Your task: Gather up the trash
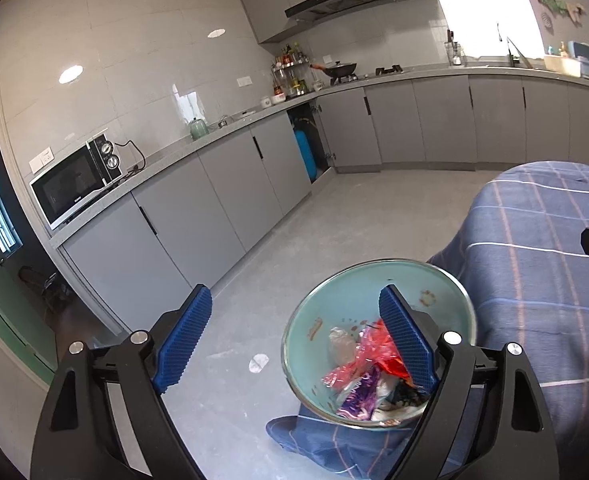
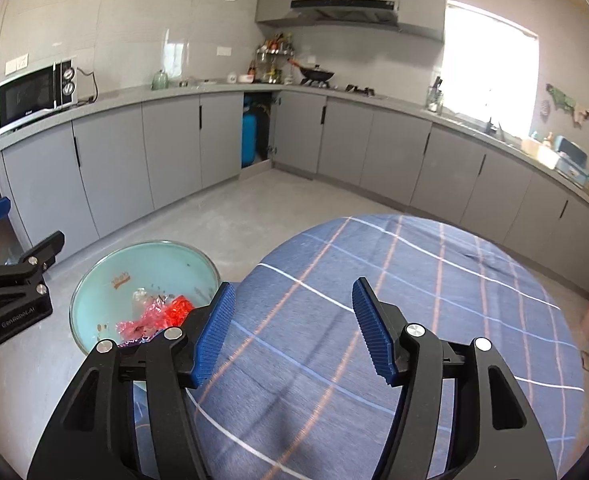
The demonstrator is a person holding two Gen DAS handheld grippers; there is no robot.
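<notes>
Both claws stand apart with nothing between the blue pads: the left claw hangs over the floor beside a pale green bin, the right claw over the checked blue cloth on the round bench. Trash, pink, red and purple wrappers, lies inside the bin, just beside the bench.
</notes>
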